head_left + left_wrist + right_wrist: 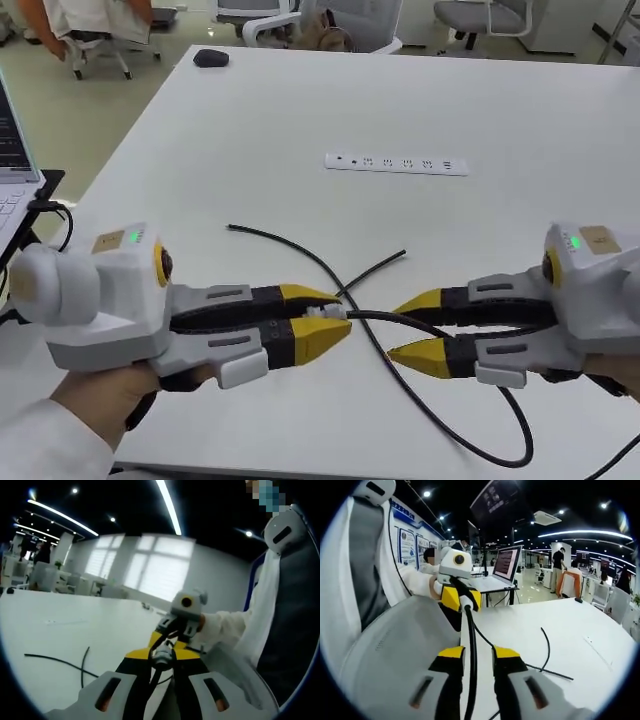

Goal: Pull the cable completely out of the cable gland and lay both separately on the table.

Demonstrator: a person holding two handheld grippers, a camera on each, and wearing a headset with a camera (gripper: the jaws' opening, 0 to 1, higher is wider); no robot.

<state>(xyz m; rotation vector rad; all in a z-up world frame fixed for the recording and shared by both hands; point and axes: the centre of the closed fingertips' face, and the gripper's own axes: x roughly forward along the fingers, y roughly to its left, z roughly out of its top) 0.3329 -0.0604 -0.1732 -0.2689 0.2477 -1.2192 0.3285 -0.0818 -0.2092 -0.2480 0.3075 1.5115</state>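
Grippers meet tip to tip low over the table. The left gripper is pinched on the gland to anchor it. At its 3 o'clock, the right gripper has its jaws spread either side of the cable, not clamping it (probably poised to close for the pull). The cable is not yet out of the gland. A power strip lies at 12 o'clock and a mouse at 11, with chairs beyond.

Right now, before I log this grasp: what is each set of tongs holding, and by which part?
Left tongs grip the white cable gland by its body, at their tips. Right tongs stand open around the cable, not clamping it.
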